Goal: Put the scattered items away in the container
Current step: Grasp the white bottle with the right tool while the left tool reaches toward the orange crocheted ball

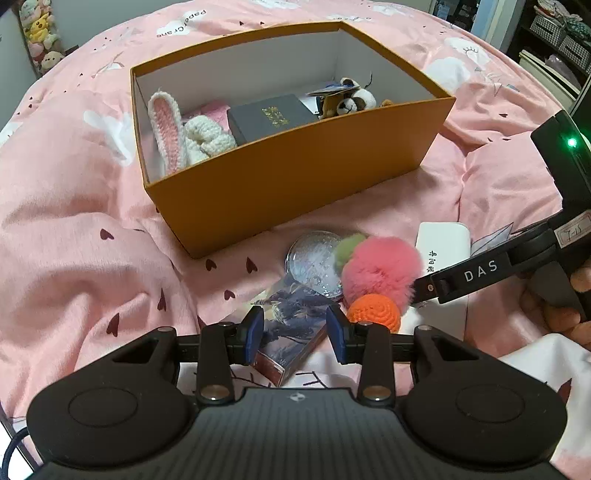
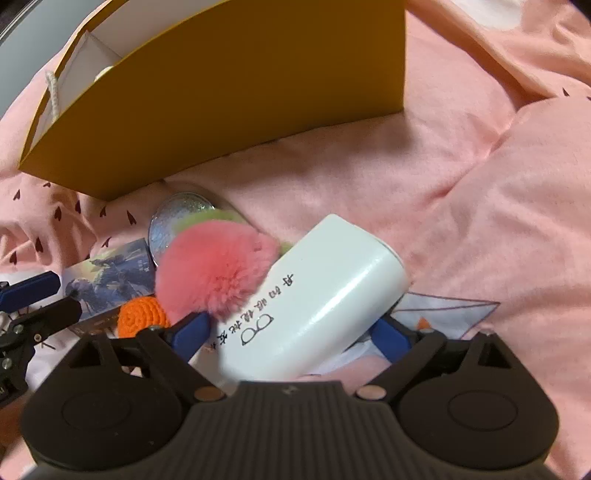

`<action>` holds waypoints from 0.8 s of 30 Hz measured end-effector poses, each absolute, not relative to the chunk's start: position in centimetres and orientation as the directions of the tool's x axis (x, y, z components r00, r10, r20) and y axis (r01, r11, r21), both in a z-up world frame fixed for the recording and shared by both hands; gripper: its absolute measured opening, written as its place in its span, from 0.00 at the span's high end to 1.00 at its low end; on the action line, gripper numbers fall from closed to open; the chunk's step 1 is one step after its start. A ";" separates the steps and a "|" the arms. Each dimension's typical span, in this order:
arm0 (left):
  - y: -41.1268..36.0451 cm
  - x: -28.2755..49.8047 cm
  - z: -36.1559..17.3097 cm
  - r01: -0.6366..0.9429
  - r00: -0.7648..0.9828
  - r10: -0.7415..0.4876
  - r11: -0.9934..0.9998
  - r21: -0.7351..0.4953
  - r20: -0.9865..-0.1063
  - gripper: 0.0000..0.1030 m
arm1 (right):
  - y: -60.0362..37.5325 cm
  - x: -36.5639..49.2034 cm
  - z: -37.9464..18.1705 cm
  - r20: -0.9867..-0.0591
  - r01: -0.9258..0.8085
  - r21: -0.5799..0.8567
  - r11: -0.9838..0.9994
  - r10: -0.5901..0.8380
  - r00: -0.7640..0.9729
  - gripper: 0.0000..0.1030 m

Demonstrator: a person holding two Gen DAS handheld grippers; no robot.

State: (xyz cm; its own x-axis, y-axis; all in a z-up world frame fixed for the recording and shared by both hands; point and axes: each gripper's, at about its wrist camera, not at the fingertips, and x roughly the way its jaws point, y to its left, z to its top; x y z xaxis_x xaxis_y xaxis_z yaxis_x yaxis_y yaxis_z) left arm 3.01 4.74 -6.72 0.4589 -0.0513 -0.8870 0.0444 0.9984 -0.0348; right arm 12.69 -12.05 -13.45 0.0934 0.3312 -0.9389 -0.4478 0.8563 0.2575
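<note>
The orange box [image 1: 295,184] holds a crocheted bunny, a dark book and a plush toy. In front of it lie a round clear case [image 1: 310,258], a pink pompom [image 1: 380,269], an orange crochet ball [image 1: 375,312], a picture card box [image 1: 291,325] and a white glasses case [image 2: 314,302]. My left gripper [image 1: 295,330] hovers open, the card box showing between its blue fingers. My right gripper [image 2: 291,332] stands wide open astride the glasses case, its left finger [image 2: 192,328] brushing the pompom [image 2: 214,273].
Everything rests on a rumpled pink quilt [image 1: 92,258] with folds to the right of the box. A hand [image 1: 576,295] grips the right tool at the frame's right edge. Shelves and baskets [image 1: 561,33] stand beyond the bed, plush toys [image 1: 37,29] at far left.
</note>
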 end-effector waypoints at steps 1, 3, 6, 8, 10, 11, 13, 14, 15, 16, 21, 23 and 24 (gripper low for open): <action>4.7 3.0 -6.7 0.045 0.459 -0.051 0.998 -0.035 -0.887 0.58 | -12.1 12.5 -13.4 -0.936 -0.448 0.258 0.856 0.336 0.103 0.09; 4.8 3.0 -6.8 0.043 0.459 -0.046 0.999 -0.029 -0.887 0.58 | -12.4 12.4 -12.9 -0.932 -0.435 0.253 0.864 0.339 0.132 0.20; 5.0 3.1 -7.0 0.035 0.455 -0.039 0.999 -0.027 -0.889 0.58 | -13.3 12.5 -11.4 -0.909 -0.399 0.275 0.875 0.372 0.188 0.42; 5.1 3.1 -7.1 0.031 0.450 -0.041 0.999 -0.030 -0.892 0.58 | -13.3 12.5 -10.8 -0.896 -0.397 0.303 0.867 0.401 0.191 0.50; 5.1 3.1 -7.2 0.031 0.449 -0.039 0.999 -0.028 -0.893 0.58 | -13.0 12.3 -10.5 -0.880 -0.411 0.344 0.844 0.443 0.172 0.55; 5.0 3.1 -7.2 0.032 0.448 -0.037 0.999 -0.025 -0.893 0.58 | -12.8 12.1 -10.5 -0.871 -0.420 0.372 0.828 0.468 0.150 0.57; 5.0 3.1 -7.2 0.033 0.448 -0.036 0.999 -0.023 -0.893 0.58 | -12.1 11.7 -10.5 -0.857 -0.446 0.410 0.795 0.504 0.110 0.58; 5.0 3.1 -7.2 0.033 0.448 -0.035 0.999 -0.022 -0.894 0.58 | -11.6 11.3 -10.5 -0.858 -0.465 0.405 0.787 0.503 0.105 0.58; 5.0 3.1 -7.2 0.033 0.447 -0.033 0.999 -0.021 -0.894 0.58 | -11.2 11.0 -10.6 -0.862 -0.478 0.397 0.784 0.497 0.100 0.58; 5.0 3.1 -7.3 0.031 0.446 -0.030 0.999 -0.018 -0.894 0.58 | -11.0 10.8 -11.0 -0.867 -0.480 0.392 0.785 0.489 0.092 0.58; 5.1 3.1 -7.4 0.039 0.452 0.003 0.999 0.023 -0.892 0.58 | -11.2 11.7 -12.4 -0.881 -0.430 0.406 0.806 0.471 0.051 0.59; 4.9 3.0 -7.3 0.063 0.453 0.000 0.998 0.032 -0.891 0.58 | -11.6 11.9 -12.3 -0.875 -0.422 0.417 0.805 0.481 0.053 0.61; 4.9 3.0 -7.2 0.072 0.456 -0.001 0.997 0.036 -0.890 0.58 | -11.7 11.9 -12.0 -0.873 -0.426 0.417 0.803 0.484 0.058 0.61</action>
